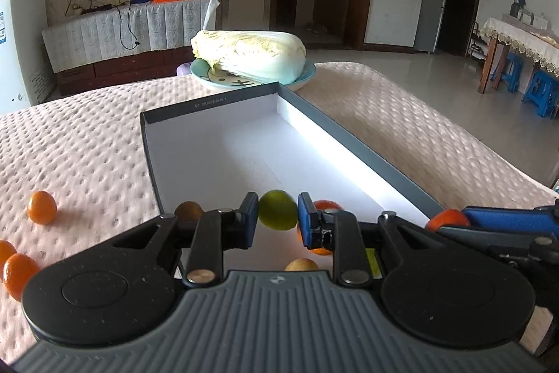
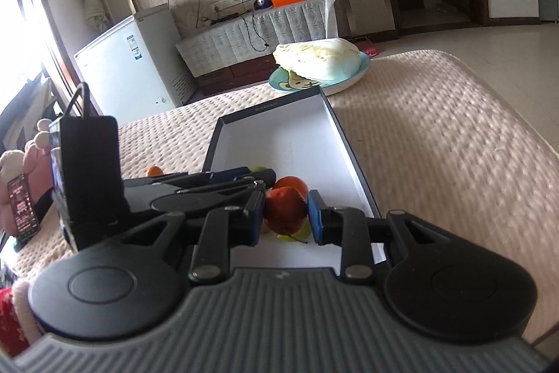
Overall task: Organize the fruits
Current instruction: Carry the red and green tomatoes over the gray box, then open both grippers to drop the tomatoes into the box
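Centrally, a round green fruit (image 1: 277,210) sits pinched between the left gripper (image 1: 278,220) pads, above the white box (image 1: 244,142). Alongside, the right gripper (image 2: 285,216) clamps a red fruit (image 2: 284,210). Oranges (image 1: 42,207) lie on the pink cloth (image 1: 77,142).

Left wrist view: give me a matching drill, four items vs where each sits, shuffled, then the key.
Items:
1. green fruit
2. napa cabbage
3. red apple
4. lone orange fruit

Places:
A. on the blue plate behind the box
B. on the pink cloth, left of the box
C. between the left claw fingers
D. between the right claw fingers

Pairs: 1-C, 2-A, 3-D, 4-B
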The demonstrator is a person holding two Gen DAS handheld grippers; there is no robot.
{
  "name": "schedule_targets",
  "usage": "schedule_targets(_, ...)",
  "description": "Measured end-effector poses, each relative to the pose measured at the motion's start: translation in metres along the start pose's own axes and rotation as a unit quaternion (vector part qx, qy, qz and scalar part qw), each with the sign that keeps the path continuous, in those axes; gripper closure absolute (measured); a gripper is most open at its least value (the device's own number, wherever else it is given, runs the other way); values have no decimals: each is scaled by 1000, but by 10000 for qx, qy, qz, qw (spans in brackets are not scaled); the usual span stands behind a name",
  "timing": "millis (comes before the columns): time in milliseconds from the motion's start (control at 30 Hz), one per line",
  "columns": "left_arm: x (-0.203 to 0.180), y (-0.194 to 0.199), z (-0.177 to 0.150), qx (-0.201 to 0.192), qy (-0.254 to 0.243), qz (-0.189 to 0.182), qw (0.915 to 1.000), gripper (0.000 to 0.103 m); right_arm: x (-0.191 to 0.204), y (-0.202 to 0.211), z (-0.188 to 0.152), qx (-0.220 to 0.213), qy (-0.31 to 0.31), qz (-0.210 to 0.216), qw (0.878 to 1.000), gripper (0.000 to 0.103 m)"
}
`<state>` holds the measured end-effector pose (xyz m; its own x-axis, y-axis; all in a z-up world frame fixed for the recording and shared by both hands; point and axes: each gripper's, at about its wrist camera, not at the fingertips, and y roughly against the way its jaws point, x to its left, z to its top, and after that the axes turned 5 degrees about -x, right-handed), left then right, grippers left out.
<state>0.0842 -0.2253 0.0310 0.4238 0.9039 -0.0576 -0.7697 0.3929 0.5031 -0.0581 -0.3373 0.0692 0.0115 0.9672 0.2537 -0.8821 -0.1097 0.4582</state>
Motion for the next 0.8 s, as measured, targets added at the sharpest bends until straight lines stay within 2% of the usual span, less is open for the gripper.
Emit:
schedule_targets(167, 3, 2, 0, 16, 58, 21, 10000, 73, 0, -5, -1, 17, -88, -9, 10000, 73)
schedule_targets(333, 11, 23, 3, -222, 111, 159, 9996, 71, -3, -13, -2, 10, -230, -86, 9997, 73)
schedule_targets(500, 27, 46, 2, -289, 259, 255, 9989, 68, 2, -27, -3, 83, -314, -112, 9994, 73)
schedule_targets(633, 34, 76, 1, -434, 143, 344, 9984, 67, 17, -39, -6, 127, -213, -113, 9996, 72)
schedule_targets(800, 50, 119, -4, -578, 206, 455, 9971, 60, 33, -53, -7, 111, -127, -300, 9994, 71)
